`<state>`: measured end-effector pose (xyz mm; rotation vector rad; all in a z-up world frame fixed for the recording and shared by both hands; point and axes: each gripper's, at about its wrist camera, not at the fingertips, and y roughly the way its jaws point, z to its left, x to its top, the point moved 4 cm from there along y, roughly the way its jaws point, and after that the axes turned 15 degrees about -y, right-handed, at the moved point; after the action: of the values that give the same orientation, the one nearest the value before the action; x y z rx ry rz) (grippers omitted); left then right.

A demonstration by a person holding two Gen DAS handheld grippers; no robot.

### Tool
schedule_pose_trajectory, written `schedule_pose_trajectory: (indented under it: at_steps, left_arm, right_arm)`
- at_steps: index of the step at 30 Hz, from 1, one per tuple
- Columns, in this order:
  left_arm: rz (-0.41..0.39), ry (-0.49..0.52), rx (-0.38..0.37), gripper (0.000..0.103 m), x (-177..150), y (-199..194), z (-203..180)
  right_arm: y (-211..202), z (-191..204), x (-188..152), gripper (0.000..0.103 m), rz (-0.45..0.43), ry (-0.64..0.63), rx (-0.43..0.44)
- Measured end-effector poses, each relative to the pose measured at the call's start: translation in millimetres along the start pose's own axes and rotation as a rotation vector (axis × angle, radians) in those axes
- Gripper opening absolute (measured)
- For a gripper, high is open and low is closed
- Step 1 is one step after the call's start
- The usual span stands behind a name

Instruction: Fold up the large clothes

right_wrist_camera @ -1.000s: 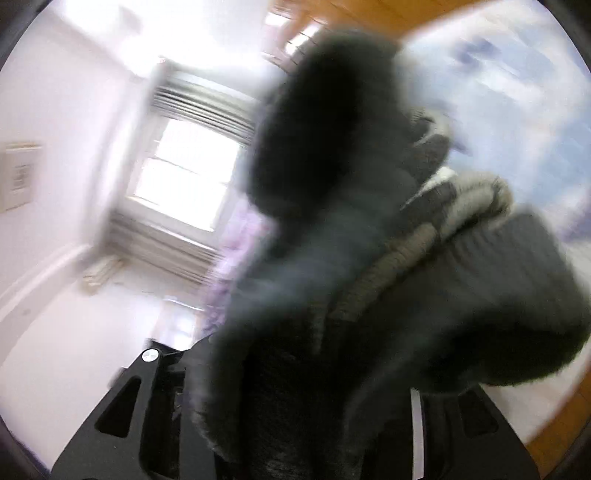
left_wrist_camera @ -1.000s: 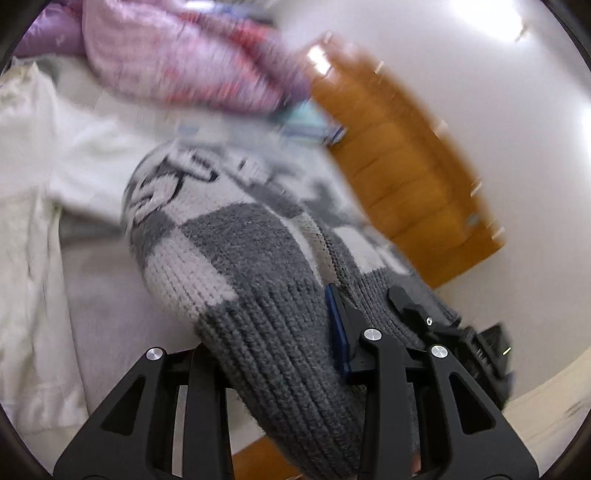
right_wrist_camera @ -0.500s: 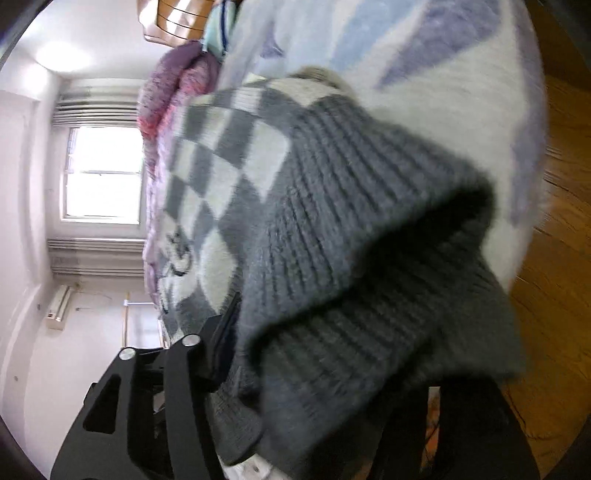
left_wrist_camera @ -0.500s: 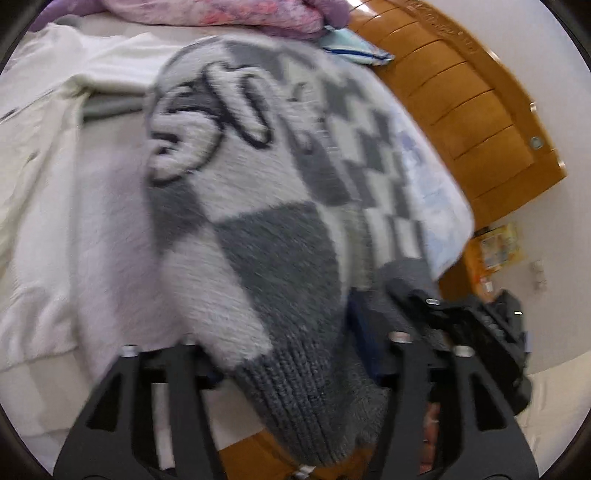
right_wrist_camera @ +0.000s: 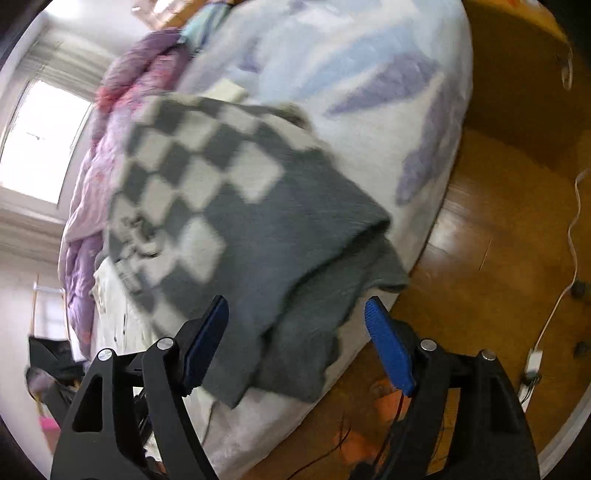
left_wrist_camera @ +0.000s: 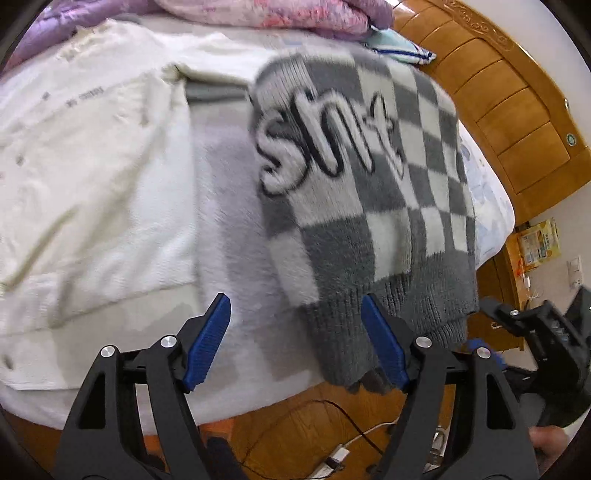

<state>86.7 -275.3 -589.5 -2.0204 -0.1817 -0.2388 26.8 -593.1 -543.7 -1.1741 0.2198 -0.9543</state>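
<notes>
Change since half a second ago: both grippers have let go of the sweater's hem, which was clamped between each pair of fingers; the garment now lies on the bed.
Left gripper: jaws spread wide, holding nothing, blue ribbed pads bare.
Right gripper: likewise wide apart and empty.
Sweater: fuzzy knit, grey-and-white checkerboard with puffy white lettering outlined in black; its ribbed grey hem hangs over the mattress edge, folded double at the corner nearest the right gripper.
Bed: pale sheet with blue and purple shapes.
Cream garment: soft, spread flat beside the sweater.
Quilt: pink-purple, bunched at the far side.
Headboard: glossy panelled wood.
</notes>
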Motion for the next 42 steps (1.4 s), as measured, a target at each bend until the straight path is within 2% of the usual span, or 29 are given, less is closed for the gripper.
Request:
schedule_pose_trajectory:
  at_steps: [2, 6, 11, 19, 24, 29, 32, 34, 36, 42]
  left_arm:
    - [-0.035, 0.009, 0.001, 0.077, 7.6, -20.5, 1.6]
    - [-0.114, 0.042, -0.013, 0.078, 22.4, -74.8, 5.5]
    - [-0.225, 0.069, -0.052, 0.082, 39.3, -156.0, 16.8]
    - [-0.394, 0.080, -0.084, 0.086, 53.0, -317.6, 65.2]
    - [-0.506, 0.098, -0.112, 0.089, 44.4, -426.2, 91.1]
    - [-0.578, 0.147, -0.077, 0.092, 27.3, -517.3, 108.1]
    - [-0.606, 0.132, -0.030, 0.092, 20.3, -561.2, 115.5]
    - [-0.615, 0.129, -0.023, 0.093, 18.2, -583.5, 118.5]
    - [-0.622, 0.106, 0.018, 0.094, 18.7, -608.5, 118.7]
    - [-0.663, 0.101, 0.069, 0.096, 15.7, -664.4, 107.9]
  right_arm:
    - [-10.7, 30.4, 1.9, 0.074, -0.028, -0.047, 0.031]
    - [-36.5, 72.9, -21.4, 0.074, -0.074, -0.125, 0.102]
    - [-91.8, 151.3, -54.5, 0.074, -0.134, -0.228, 0.183]
    - [-191.5, 274.3, -121.4, 0.076, -0.205, -0.375, 0.257]
    - [-258.6, 343.6, -156.1, 0.084, -0.245, -0.503, 0.310]
    - [-322.2, 398.7, -187.8, 0.086, -0.273, -0.609, 0.253]
    - [-351.8, 428.1, -201.7, 0.086, -0.290, -0.685, 0.166]
    - [-363.9, 442.2, -203.0, 0.087, -0.302, -0.722, 0.102]
    - [-381.5, 456.9, -204.5, 0.087, -0.327, -0.758, 0.061]
    - [-418.5, 479.0, -196.0, 0.088, -0.368, -0.816, 0.029]
